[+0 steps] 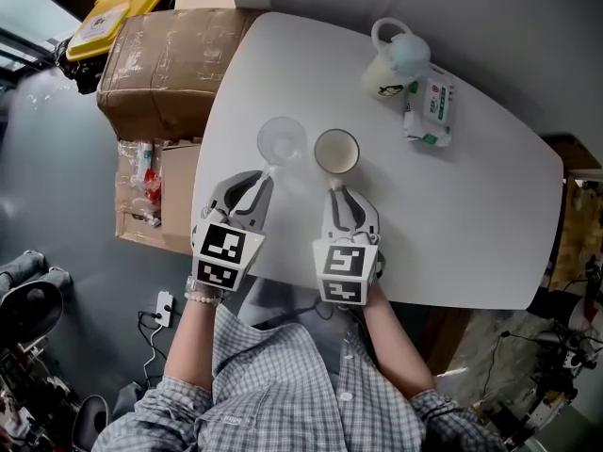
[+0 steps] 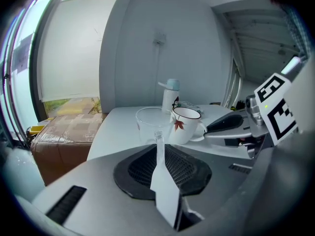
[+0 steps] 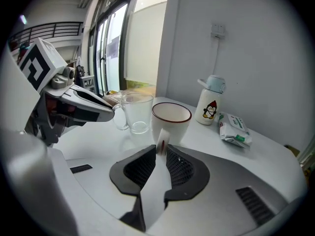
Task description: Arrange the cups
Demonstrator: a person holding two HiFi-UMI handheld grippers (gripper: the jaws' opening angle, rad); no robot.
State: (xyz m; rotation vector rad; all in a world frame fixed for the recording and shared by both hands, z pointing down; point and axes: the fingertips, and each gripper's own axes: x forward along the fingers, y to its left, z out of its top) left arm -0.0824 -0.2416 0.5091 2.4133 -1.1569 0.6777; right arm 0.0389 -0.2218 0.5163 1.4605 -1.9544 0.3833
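Observation:
A clear glass cup [image 1: 282, 141] and a white mug [image 1: 336, 151] with a dark rim stand side by side, close together, on the white table [image 1: 471, 224]. My left gripper [image 1: 268, 173] is shut on the glass cup's handle [image 2: 159, 140], which stands upright between its pads. The right gripper [image 1: 336, 190] is shut on the mug's handle [image 3: 161, 140]. In the left gripper view the mug [image 2: 186, 126] shows a red leaf print, just right of the glass cup [image 2: 151, 124]. Both cups rest on the tabletop.
A white penguin bottle [image 1: 391, 64] with a pale blue cap and a packet of wipes [image 1: 431, 111] sit at the table's far right. A taped cardboard box [image 1: 170, 69] stands off the left edge, with another open box [image 1: 155, 191] below it.

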